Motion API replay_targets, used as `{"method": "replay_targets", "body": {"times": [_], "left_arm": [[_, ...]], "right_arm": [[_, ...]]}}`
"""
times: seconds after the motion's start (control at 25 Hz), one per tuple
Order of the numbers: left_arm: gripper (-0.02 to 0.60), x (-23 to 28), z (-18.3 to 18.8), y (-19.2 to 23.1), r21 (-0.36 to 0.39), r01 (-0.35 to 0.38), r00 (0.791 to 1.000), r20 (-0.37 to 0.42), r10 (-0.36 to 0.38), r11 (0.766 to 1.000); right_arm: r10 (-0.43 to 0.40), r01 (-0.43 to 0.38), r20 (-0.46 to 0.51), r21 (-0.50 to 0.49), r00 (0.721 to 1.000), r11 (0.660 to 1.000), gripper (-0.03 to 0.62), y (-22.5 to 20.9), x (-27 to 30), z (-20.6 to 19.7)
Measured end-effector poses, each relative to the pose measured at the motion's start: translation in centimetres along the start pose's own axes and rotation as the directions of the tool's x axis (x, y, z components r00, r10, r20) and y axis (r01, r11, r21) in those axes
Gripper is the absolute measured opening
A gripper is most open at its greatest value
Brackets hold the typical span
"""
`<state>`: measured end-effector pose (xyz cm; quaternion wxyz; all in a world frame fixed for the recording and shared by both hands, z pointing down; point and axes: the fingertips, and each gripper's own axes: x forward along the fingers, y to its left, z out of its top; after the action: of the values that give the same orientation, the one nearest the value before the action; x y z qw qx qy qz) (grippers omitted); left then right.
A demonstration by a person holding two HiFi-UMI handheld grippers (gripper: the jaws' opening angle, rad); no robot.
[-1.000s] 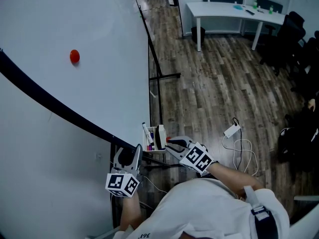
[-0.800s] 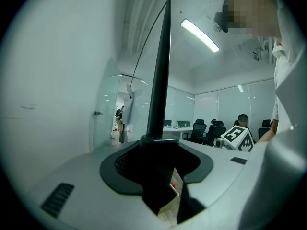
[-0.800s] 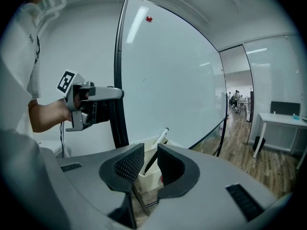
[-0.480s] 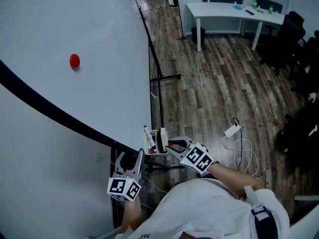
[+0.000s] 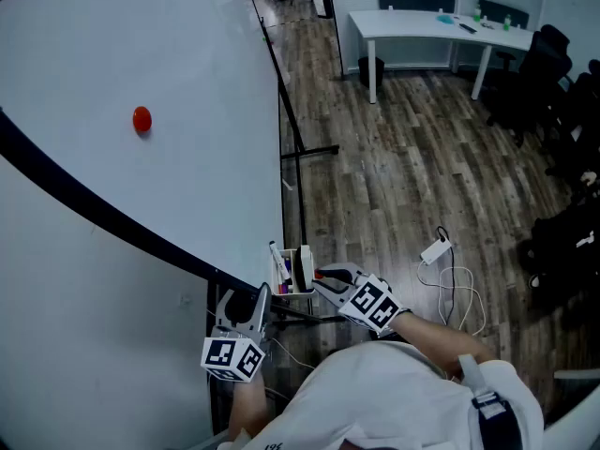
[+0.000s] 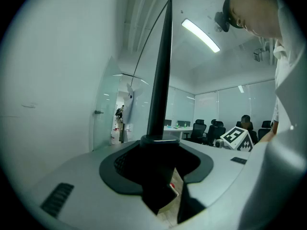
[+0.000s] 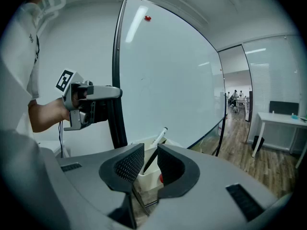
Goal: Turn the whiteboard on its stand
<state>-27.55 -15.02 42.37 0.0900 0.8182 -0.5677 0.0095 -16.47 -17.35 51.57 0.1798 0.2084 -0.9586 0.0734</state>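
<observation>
We judge the turn barely begun, if begun at all: the whiteboard (image 5: 141,45) fills the left of the head view, its stand (image 5: 302,146) planted on the wood floor, and only one gripper is on it. The left gripper (image 5: 249,300) sits at the board's black edge frame (image 5: 112,216), low on the near side. The right gripper (image 5: 319,275) hovers at the white pen tray (image 5: 298,268) by that same corner, apart from the frame. What is left is the swing itself, and perhaps a second hold first.

The left gripper view shows what the head view cannot: the frame rises straight up out of the gap between the jaws and fills it. Pads and bar are both black there, so we take it as a clamp, not a certainty. The right gripper view backs this, showing the left gripper wrapped round the frame from the side. It also shows its own jaws narrowly apart, with nothing pinched and the tray and a marker (image 7: 159,134) just beyond. A red magnet (image 5: 142,119) sits high on the board.
</observation>
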Motion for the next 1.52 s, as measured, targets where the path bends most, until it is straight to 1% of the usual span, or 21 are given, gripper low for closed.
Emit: {"method": "replay_targets", "body": {"times": [0.6, 0.76, 0.92, 1.08, 1.32, 1.52], "left_arm": [[0.187, 1.0, -1.7, 1.3, 0.005, -0.006, 1.0, 0.017, 0.006, 1.0], [0.187, 1.7, -0.9, 1.9, 0.006, -0.007, 1.0, 0.015, 0.006, 1.0], [0.189, 2.3, -1.1, 2.4, 0.006, -0.006, 1.0, 0.015, 0.006, 1.0], [0.187, 3.6, 1.0, 3.8, 0.006, -0.005, 1.0, 0.012, 0.005, 1.0], [0.187, 4.4, 1.1, 4.6, 0.005, -0.011, 1.0, 0.017, 0.011, 1.0], [0.187, 4.7, 0.7, 4.7, 0.006, -0.015, 1.0, 0.023, 0.015, 1.0]], "right_arm": [[-0.013, 0.013, -0.005, -0.002, 1.0, 1.0, 0.101, 0.5, -0.3, -2.7], [-0.011, 0.011, -0.004, 0.0, 1.0, 1.0, 0.101, 0.3, -0.4, -1.9], [-0.01, 0.01, -0.006, 0.001, 1.0, 1.0, 0.101, 0.5, -0.2, -2.4], [-0.012, 0.012, -0.008, 0.008, 1.0, 1.0, 0.101, -0.1, 0.2, -0.4], [-0.009, 0.009, -0.008, 0.018, 1.0, 1.0, 0.101, 0.2, 0.2, -0.4], [-0.013, 0.014, -0.007, 0.013, 1.0, 1.0, 0.101, 0.3, -0.1, -1.3]]}}
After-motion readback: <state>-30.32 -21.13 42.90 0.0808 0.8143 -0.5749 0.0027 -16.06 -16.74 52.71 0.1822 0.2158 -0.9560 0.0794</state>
